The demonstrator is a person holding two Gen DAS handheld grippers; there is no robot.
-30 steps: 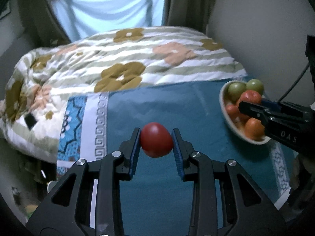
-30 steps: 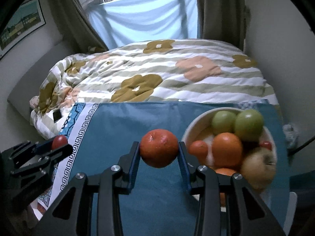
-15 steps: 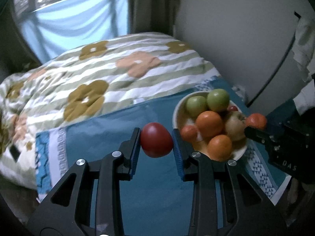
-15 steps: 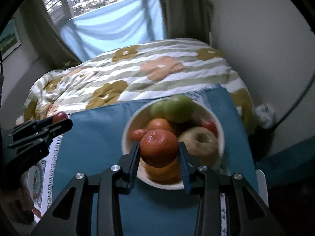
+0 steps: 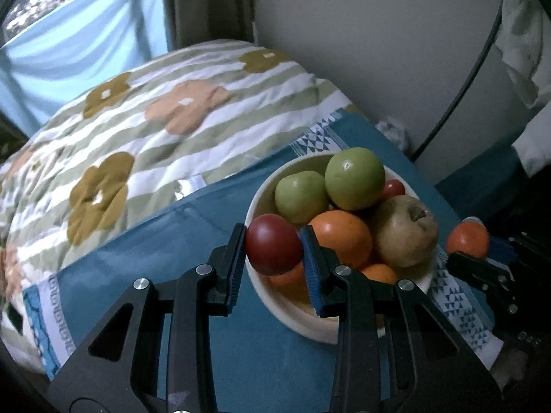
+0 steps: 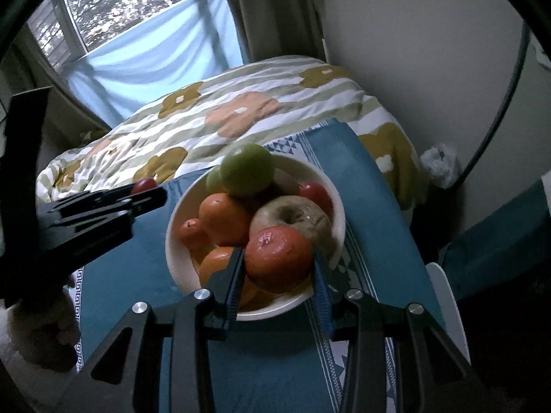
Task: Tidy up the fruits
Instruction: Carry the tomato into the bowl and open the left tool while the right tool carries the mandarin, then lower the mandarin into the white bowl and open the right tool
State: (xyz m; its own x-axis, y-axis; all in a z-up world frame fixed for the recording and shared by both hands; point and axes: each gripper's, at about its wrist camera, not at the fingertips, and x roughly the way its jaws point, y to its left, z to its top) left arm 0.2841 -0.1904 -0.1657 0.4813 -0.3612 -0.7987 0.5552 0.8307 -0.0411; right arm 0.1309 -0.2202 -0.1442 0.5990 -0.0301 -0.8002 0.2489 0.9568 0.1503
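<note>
Left gripper [image 5: 274, 253] clamped on a dark red tomato [image 5: 273, 248], both pads pressing its sides, held over the near left rim of the cream bowl [image 5: 296, 313]. Right gripper [image 6: 278, 266] clamped on an orange-red mandarin [image 6: 278, 258], held over the near part of the same bowl, above the fruit inside.

Bowl set on a teal cloth [image 5: 193, 241] with patterned white borders, toward its far right corner, close to the edge that meets the floral striped quilt [image 5: 165, 117]. Contents noted: two green apples [image 5: 354, 178], a russet yellowish apple [image 5: 404, 230], oranges [image 5: 341, 237] piled at centre and near side, a small red fruit [image 5: 392, 188] at the far right rim. Fruit heaped above rim level.

Teal cloth otherwise bare around the bowl. Wall and a dark cable [image 5: 458, 96] to the right.
</note>
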